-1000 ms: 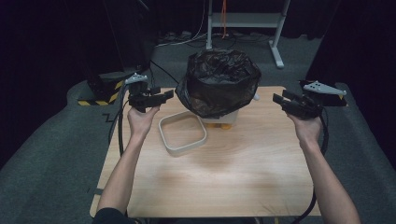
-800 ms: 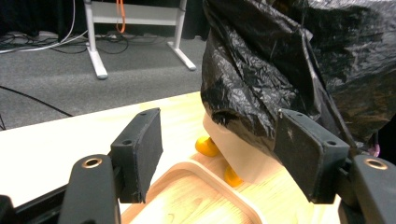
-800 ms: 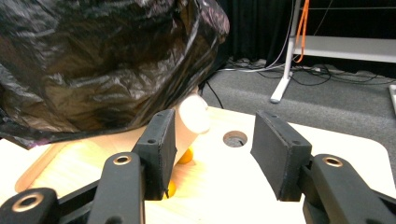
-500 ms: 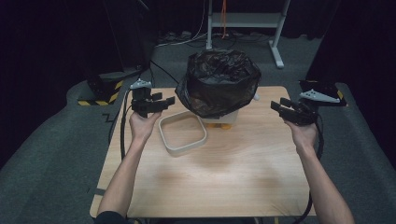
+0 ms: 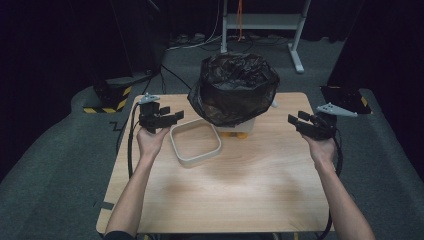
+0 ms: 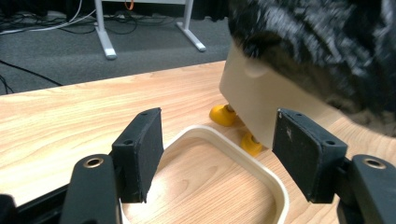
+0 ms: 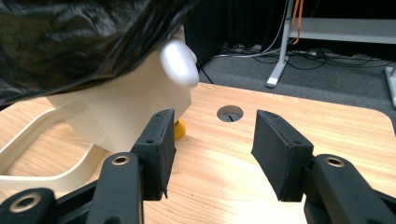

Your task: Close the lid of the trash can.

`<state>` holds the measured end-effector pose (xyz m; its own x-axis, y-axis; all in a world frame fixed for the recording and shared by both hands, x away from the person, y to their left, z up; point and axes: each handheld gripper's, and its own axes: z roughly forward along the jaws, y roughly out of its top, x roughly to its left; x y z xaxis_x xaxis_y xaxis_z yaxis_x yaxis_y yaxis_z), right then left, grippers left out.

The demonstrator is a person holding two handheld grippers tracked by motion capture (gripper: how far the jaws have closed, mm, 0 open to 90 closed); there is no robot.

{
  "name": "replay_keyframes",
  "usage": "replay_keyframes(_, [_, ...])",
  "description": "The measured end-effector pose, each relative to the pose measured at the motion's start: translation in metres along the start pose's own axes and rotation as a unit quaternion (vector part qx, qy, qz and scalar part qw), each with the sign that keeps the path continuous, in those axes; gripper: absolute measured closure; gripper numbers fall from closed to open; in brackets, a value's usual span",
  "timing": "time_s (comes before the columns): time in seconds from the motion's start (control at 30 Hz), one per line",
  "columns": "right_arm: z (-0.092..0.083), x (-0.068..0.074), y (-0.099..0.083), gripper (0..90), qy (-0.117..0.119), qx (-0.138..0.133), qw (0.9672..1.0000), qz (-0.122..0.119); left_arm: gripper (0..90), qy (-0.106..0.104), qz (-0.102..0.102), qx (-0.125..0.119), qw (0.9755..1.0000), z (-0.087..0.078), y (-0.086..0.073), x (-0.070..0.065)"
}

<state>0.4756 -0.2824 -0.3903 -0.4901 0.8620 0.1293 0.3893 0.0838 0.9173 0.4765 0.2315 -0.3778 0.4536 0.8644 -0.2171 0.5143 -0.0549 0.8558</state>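
The bin, cream with yellow feet and lined with a crumpled black bag, stands at the far middle of the wooden table. A cream tray lies just beside it, perhaps touching. Grey carpet and a white desk frame lie behind, in a dark room. The left gripper and right gripper flank the bin, each with jaws spread and holding nothing.

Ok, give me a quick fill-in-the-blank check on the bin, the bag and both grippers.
1. The bag over the cream bin is ____ in colour.
2. The bin stands on ____ feet.
3. The cream frame lies nearest the ____ gripper.
4. The right gripper holds ____.

Missing words: black; yellow; left; nothing
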Motion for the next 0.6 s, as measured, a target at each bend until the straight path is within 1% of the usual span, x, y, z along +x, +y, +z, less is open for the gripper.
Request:
replay_keyframes(0.07, [0.002,-0.001,-0.004,48.7,-0.001,0.002,1.0,0.0,33.3,0.006,0.005,0.001,1.0,0.002,-0.004,0.001])
replay_keyframes(0.13, [0.004,-0.002,-0.008,48.6,-0.001,0.005,1.0,0.0,33.5,0.007,0.0,0.001,1.0,0.005,-0.009,0.002])
replay_keyframes(0.2, [0.006,-0.003,-0.013,48.7,-0.003,0.007,1.0,-0.002,33.5,0.011,0.0,0.005,0.9999,0.008,-0.013,0.004])
replay_keyframes(0.3, [0.011,-0.005,-0.018,48.7,-0.001,0.009,0.9999,0.005,33.6,0.015,-0.005,0.006,0.9999,0.011,-0.02,0.006])
replay_keyframes(0.33, [0.013,-0.005,-0.021,48.7,0.0,0.012,0.9999,0.007,33.8,0.017,-0.006,0.006,0.9998,0.011,-0.022,0.006])
replay_keyframes(0.37, [0.016,-0.006,-0.022,48.6,0.001,0.016,0.9998,0.008,33.8,0.022,-0.003,0.005,0.9997,0.011,-0.024,0.007])
replay_keyframes(0.43, [0.019,-0.006,-0.025,48.7,0.002,0.017,0.9998,0.007,34.0,0.028,-0.004,0.003,0.9996,0.011,-0.027,0.009])
replay_keyframes(0.47, [0.021,-0.006,-0.027,48.7,0.002,0.018,0.9998,0.003,34.0,0.029,-0.008,0.002,0.9996,0.011,-0.029,0.01])
replay_keyframes(0.5, [0.022,-0.005,-0.028,48.7,0.002,0.019,0.9998,0.006,33.9,0.031,-0.01,-0.001,0.9995,0.011,-0.031,0.011])
replay_keyframes(0.6, [0.027,-0.005,-0.033,48.7,0.001,0.021,0.9998,0.003,33.7,0.034,-0.014,0.0,0.9993,0.01,-0.034,0.014])
